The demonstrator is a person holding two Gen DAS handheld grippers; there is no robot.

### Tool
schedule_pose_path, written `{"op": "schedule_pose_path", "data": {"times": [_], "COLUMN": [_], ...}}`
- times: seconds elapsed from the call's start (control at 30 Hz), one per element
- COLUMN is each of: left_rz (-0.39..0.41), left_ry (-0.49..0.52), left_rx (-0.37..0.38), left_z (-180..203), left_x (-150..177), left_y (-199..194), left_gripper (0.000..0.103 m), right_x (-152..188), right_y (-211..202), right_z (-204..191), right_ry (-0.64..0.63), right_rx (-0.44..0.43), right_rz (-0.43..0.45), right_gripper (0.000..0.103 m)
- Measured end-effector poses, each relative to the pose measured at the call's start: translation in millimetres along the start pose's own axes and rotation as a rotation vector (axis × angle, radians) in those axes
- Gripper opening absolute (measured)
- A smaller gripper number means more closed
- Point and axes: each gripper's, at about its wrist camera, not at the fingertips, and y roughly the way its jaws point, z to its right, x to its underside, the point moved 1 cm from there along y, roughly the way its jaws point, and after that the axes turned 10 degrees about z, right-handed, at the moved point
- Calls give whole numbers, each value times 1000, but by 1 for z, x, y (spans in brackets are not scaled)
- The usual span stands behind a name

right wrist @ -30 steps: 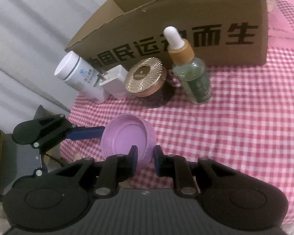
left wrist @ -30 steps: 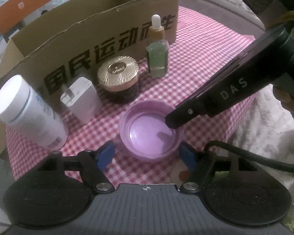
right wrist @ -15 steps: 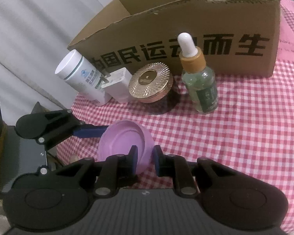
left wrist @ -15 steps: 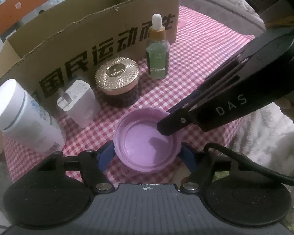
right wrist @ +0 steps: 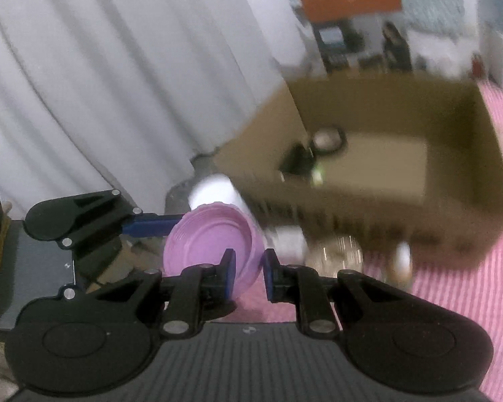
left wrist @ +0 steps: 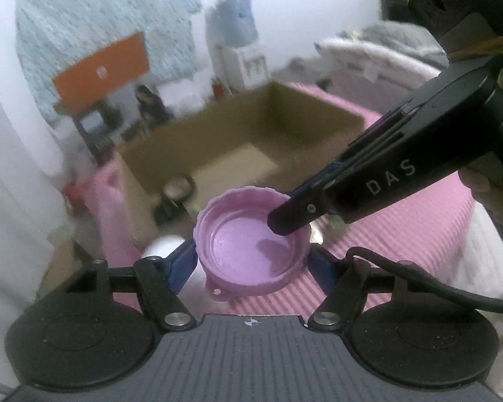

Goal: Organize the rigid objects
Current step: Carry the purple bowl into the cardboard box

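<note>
Above the cardboard box, at 12 o'clock, the purple lid hung between both tongs: left tongs clamped across its sides, right tongs pinched its rim. Light, stiff, probably slick; rim hold suited.

White curtain; orange board; pink checked tablecloth

Both wrist views share the lid, close

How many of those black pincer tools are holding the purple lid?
2: the left gripper clamps the purple lid across its width, and the right gripper pinches its rim from the other side.
</note>
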Motion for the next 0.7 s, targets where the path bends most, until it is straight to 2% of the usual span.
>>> {"op": "schedule_pose_path", "data": {"times": [0.1, 0.27, 0.47, 0.7], "left_rz": [21, -34, -201, -416], "left_ry": [-10, -81, -190, -279], "left_rx": [-8, 50, 162, 264], "left_z": [-18, -44, -74, -88], "left_x": [-22, -52, -68, -51], "left_y": [5, 45, 119, 193], "left_gripper": [72, 72, 72, 72], "right_x": [-32, -81, -112, -114], "right_y": [4, 27, 65, 115], "right_z": [-5, 13, 62, 118], "right_ry": [-27, 22, 151, 303], "right_rx": [-12, -15, 17, 39], "right_rz": [19, -15, -121, -291], "right_gripper": [19, 19, 20, 20]}}
